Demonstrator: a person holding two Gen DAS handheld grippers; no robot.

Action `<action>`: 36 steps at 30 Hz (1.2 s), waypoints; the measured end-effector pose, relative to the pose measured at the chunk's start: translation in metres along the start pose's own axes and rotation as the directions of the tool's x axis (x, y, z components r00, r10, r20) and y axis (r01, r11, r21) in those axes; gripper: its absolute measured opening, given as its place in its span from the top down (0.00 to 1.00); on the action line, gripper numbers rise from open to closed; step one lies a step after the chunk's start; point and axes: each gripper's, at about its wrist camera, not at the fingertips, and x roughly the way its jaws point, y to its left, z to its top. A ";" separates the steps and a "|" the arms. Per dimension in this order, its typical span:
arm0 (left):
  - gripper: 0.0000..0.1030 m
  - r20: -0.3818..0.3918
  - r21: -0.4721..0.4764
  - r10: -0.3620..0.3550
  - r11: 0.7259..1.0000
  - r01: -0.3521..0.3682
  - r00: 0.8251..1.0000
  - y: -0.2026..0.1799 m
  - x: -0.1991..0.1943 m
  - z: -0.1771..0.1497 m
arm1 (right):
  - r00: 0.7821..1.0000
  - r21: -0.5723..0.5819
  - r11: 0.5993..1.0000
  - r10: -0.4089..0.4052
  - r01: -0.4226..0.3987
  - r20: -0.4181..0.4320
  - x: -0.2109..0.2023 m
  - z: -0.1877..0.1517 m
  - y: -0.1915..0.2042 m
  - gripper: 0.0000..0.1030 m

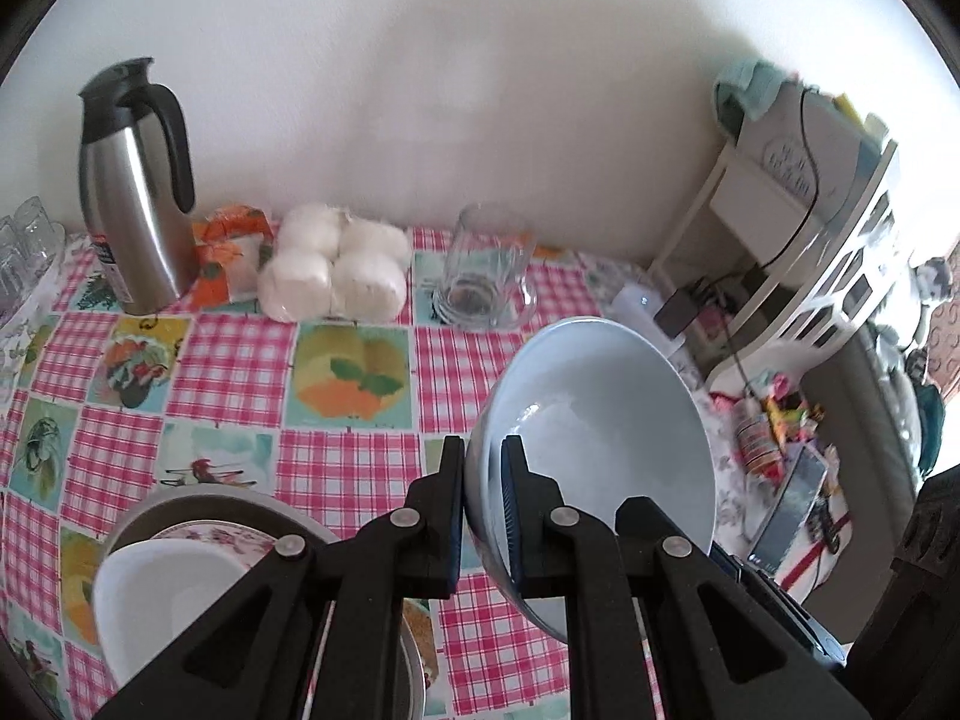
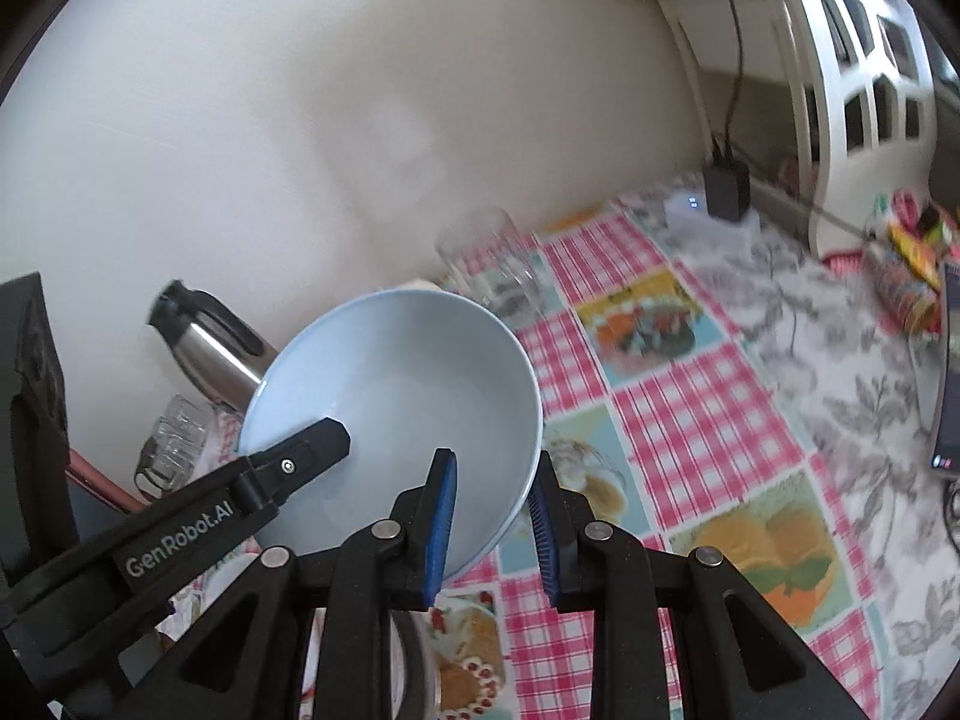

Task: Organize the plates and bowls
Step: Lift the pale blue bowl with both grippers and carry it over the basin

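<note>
Holding 1 pale blue bowl (image 1: pixel 600 438) tilted in the air above the checked tablecloth (image 1: pixel 348 360), 2 grippers pinching opposite sides of its rim.
The left gripper (image 1: pixel 483 468) and right gripper (image 2: pixel 492 510) both clamp its wall; below, a white bowl (image 1: pixel 162 594) already sits on stacked plates (image 1: pixel 210 534), so I judge this bowl remains unplaced.

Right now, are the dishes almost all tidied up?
Partly. A white bowl already sits on stacked plates. Both tools, left and right, grip the blue bowl off the table. It isn't stacked yet.
</note>
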 end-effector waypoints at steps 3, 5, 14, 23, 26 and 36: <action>0.89 0.022 -0.020 -0.010 1.000 0.010 1.000 0.007 -0.012 0.001 | 1.000 -0.029 1.000 0.007 -0.006 0.025 -0.011 0.002 0.014 0.75; 0.89 0.031 -0.037 -0.016 0.999 0.017 0.999 0.013 -0.019 0.001 | 0.999 -0.043 0.999 0.016 -0.014 0.035 -0.017 0.000 0.021 0.75; 0.89 0.059 -0.086 -0.004 0.996 0.009 0.998 0.042 -0.046 -0.005 | 0.998 -0.107 0.994 0.042 -0.038 0.040 -0.024 -0.014 0.056 0.75; 0.89 0.058 -0.128 0.012 0.992 -0.004 0.998 0.078 -0.063 -0.021 | 0.997 -0.146 0.986 0.081 -0.079 0.003 -0.022 -0.036 0.083 0.75; 0.89 0.058 -0.137 0.021 0.991 -0.013 0.998 0.089 -0.068 -0.028 | 0.996 -0.166 0.982 0.087 -0.086 -0.005 -0.022 -0.044 0.093 0.75; 0.89 0.043 -0.199 0.034 0.980 -0.024 0.998 0.132 -0.080 -0.044 | 0.993 -0.231 0.966 0.107 -0.118 -0.059 -0.012 -0.067 0.127 0.75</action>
